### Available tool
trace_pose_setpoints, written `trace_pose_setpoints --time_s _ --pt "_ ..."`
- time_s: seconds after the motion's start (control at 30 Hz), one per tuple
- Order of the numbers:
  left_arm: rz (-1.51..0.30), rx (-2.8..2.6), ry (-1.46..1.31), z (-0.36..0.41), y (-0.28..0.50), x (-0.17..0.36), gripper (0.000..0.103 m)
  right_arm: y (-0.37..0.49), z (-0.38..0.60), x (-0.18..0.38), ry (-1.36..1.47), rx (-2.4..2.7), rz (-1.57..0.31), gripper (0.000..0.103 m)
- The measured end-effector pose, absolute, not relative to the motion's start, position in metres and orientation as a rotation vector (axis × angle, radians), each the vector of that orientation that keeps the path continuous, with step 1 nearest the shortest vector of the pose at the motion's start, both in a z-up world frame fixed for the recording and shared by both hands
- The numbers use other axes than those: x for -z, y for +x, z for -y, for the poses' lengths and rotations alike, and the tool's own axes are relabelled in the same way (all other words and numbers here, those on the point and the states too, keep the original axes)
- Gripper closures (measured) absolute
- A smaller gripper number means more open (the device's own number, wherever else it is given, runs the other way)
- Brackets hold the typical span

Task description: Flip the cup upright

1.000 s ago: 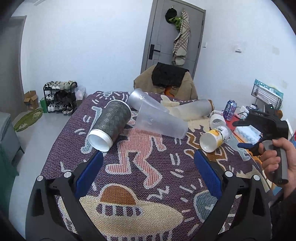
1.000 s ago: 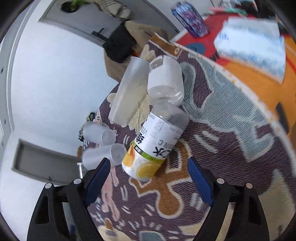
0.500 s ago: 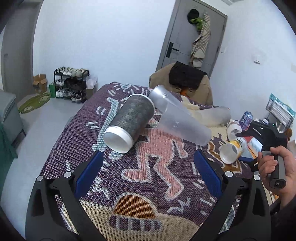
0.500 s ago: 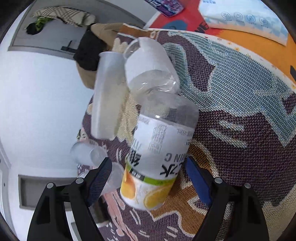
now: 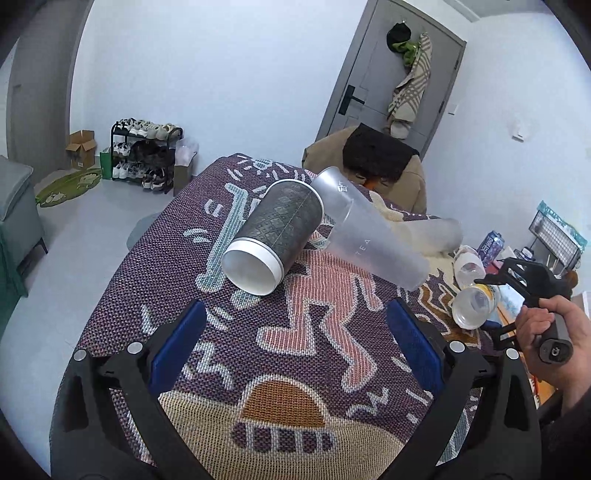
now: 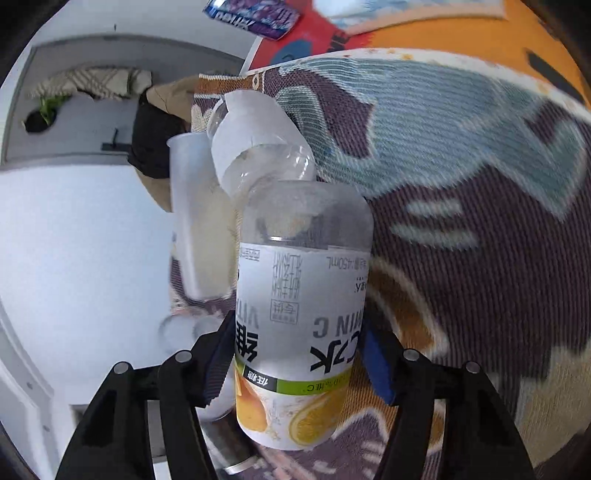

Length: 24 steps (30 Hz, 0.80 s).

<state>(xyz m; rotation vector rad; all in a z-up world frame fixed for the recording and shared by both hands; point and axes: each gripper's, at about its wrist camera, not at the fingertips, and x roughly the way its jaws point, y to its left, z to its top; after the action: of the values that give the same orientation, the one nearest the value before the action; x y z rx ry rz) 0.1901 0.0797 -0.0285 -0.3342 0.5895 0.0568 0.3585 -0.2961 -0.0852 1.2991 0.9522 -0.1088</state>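
Note:
A clear cup with a white and orange-fruit label (image 6: 301,325) lies on its side on the patterned cloth. My right gripper (image 6: 297,360) is closed around it, blue pads on both sides of the label. The same cup (image 5: 474,304) shows in the left wrist view, in front of the hand-held right gripper. My left gripper (image 5: 291,347) is open and empty above the cloth. A dark patterned cup (image 5: 275,236) lies on its side ahead of it, open end toward me. A long frosted cup (image 5: 369,240) lies beside it.
A small clear cup (image 6: 258,147) and a tall frosted cup (image 6: 194,218) lie just beyond the held cup. A chair with dark clothes (image 5: 376,162) stands at the table's far end. A blue packet (image 6: 258,14) and an orange surface (image 6: 461,33) lie past the cloth's edge.
My right gripper has moved in onto the labelled cup and its jaws have closed on it. My left gripper has drifted left, so the dark cup sits more central.

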Motion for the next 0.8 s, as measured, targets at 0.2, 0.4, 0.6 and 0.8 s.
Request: trace_pose_setpoints --time_s 0.2,0.4,0.6,0.8 --pt "-0.581 -0.036 -0.348 -0.08 0.173 0.027 0.006 0.306 0.286 0.073 1.377 0.086 -0.866 0.041" --pt "-0.572 -0.012 -0.352 -0.079 0.152 0.025 0.006 0.246 0.273 0.072 1.434 0.118 -0.795 0.041" --pt "-0.562 0.018 -0.342 -0.079 0.13 0.024 0.006 0.187 0.252 0.073 1.449 0.164 -0.739 0.041" --pt "-0.565 0.05 -0.33 -0.077 0.109 0.025 0.006 0.141 0.231 0.081 1.449 0.165 -0.731 0.041"
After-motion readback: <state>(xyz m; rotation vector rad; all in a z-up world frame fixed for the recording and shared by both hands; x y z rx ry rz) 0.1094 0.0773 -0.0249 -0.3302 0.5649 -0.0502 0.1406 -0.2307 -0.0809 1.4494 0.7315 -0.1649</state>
